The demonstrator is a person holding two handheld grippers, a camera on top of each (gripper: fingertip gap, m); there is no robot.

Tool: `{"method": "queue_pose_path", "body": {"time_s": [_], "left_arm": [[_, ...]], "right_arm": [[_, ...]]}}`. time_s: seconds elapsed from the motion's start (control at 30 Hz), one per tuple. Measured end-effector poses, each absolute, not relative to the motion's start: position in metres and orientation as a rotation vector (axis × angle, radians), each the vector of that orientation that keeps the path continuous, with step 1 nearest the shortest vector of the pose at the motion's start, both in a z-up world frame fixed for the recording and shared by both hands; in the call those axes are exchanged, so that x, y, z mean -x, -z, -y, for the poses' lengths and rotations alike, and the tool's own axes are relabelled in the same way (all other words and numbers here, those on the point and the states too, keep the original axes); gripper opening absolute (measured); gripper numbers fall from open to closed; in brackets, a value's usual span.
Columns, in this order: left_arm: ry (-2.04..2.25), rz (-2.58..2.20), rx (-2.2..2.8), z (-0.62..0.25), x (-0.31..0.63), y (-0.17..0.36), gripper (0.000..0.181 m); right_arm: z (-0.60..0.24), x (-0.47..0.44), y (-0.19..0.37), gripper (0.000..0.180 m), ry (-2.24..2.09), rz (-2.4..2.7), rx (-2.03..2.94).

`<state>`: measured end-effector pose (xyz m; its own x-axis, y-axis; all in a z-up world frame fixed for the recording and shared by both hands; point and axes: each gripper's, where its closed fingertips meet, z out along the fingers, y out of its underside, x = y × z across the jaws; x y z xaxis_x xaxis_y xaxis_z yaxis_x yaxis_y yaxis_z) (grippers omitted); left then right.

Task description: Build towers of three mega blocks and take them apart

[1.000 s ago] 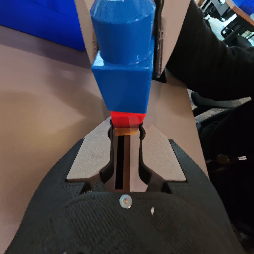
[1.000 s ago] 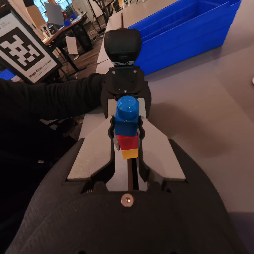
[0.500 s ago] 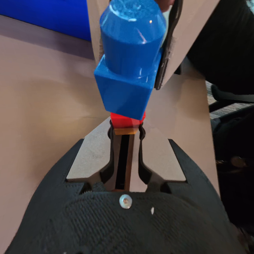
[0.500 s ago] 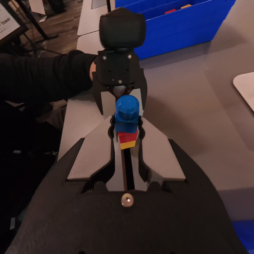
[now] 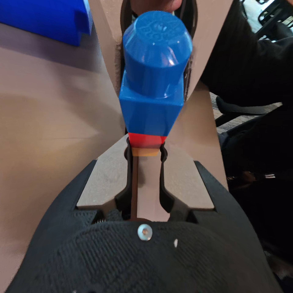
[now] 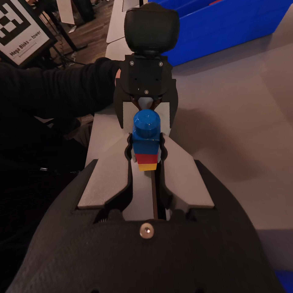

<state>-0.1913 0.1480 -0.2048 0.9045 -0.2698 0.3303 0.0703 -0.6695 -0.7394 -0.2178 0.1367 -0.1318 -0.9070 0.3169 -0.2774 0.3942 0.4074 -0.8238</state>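
Over the grey bench we hold one tower; our right tool clamps the blue block, our left tool the red block beneath it and the yellow block, likely braced for pulling apart.

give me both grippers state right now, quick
left gripper: shut on the red block of the tower.
right gripper: shut on the blue block on top.

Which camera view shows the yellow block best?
The right wrist view: the yellow block shows a full face under the red block. The left wrist view shows only a thin strip of it between the left hand-held gripper fingertips.
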Motion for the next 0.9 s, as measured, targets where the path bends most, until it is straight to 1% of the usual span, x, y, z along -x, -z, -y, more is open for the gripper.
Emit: {"method": "queue_pose_path", "body": {"time_s": [0.13, 0.27, 0.4, 0.7, 0.9], "left_arm": [[0.554, -0.151, 2.241, -0.148, 0.189, 0.204, 0.033], [0.68, -0.207, 2.156, -0.145, 0.172, 0.188, 0.034], [0.753, -0.239, 2.126, -0.141, 0.164, 0.185, 0.034], [0.667, -0.156, 2.156, -0.145, 0.181, 0.19, 0.034], [0.628, -0.147, 2.228, -0.146, 0.183, 0.204, 0.033]], "right_arm": [[-0.138, 0.216, 0.132, 0.032, 1.531, -2.577, -0.64], [-0.135, 0.205, 0.119, 0.032, 1.597, -2.469, -0.568], [-0.133, 0.201, 0.117, 0.032, 1.603, -2.417, -0.536], [-0.141, 0.21, 0.123, 0.032, 1.576, -2.463, -0.623], [-0.138, 0.212, 0.134, 0.032, 1.513, -2.5, -0.651]]}}
